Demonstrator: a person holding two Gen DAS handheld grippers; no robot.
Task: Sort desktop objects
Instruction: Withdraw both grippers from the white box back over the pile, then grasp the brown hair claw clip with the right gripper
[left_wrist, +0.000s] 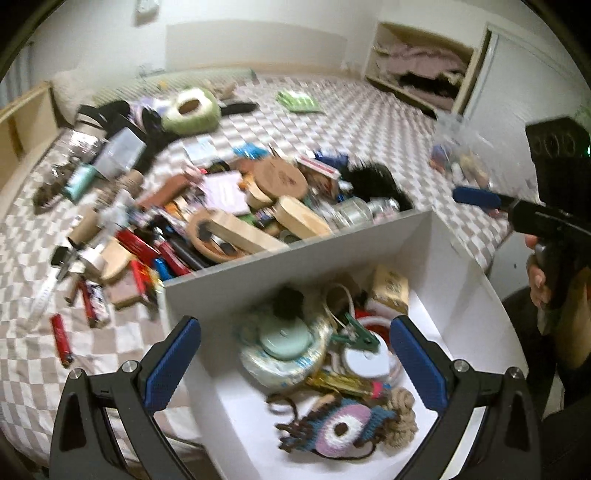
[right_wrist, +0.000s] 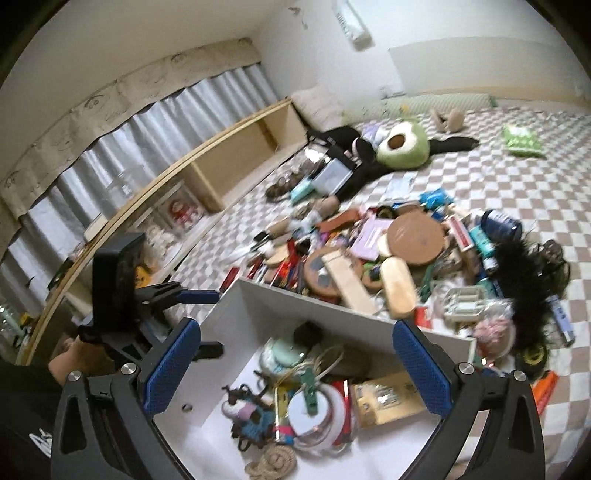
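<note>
A white box (left_wrist: 295, 273) (right_wrist: 295, 301) stands on the checkered bed and holds sorted items: a crocheted eye piece (left_wrist: 340, 428) (right_wrist: 245, 415), a green clip (left_wrist: 356, 334) (right_wrist: 309, 393), a mint round case (left_wrist: 284, 341) and a tan packet (left_wrist: 389, 290) (right_wrist: 388, 400). Behind it lies a jumbled pile (left_wrist: 229, 206) (right_wrist: 388, 251) with a round cork lid (left_wrist: 282, 177) (right_wrist: 415, 236). My left gripper (left_wrist: 295, 363) hangs open over the box, empty. My right gripper (right_wrist: 297, 367) is open above the box too, empty. Each shows in the other's view: the right gripper (left_wrist: 476, 195), the left gripper (right_wrist: 199, 295).
A green avocado plush (left_wrist: 192, 110) (right_wrist: 400, 144) and a black garment lie farther back. A red lighter (left_wrist: 61, 338) lies alone at the left. A wooden shelf (right_wrist: 236, 158) lines the bed's far side. A clear bag (left_wrist: 465, 155) sits at the right, and a green packet (left_wrist: 299, 100).
</note>
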